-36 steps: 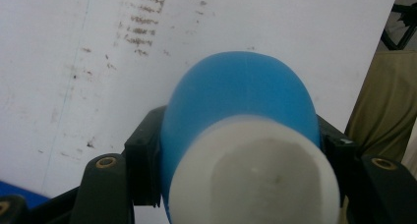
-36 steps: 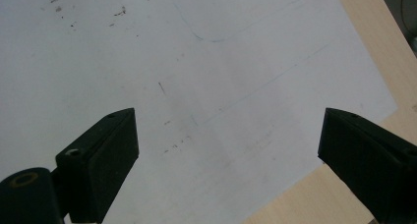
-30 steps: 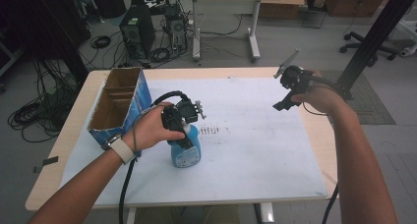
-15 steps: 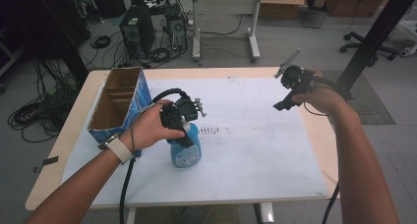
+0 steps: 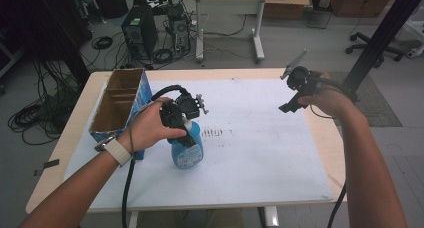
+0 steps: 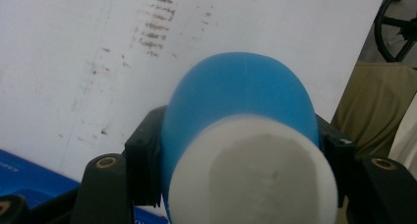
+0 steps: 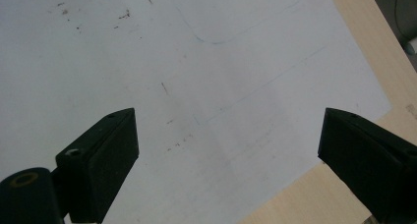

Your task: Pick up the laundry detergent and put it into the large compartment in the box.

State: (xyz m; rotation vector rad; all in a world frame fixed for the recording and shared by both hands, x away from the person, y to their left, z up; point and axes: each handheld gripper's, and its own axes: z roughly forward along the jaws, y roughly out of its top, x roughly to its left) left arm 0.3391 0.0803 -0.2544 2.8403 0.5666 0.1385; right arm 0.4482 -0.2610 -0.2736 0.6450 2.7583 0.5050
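White sheet [image 5: 260,153]: blue, white-capped bottle [image 5: 187,145].

Left forearm comes in from bottom left, pale band on the wrist, hand wrapped over the black two-jaw left gripper [image 5: 186,133], which points down with jaws clamped on something. Right arm is extended along the right side, wrist raised, holding the black right gripper [image 5: 289,107] aloft, jaws spread wide, nothing between them.
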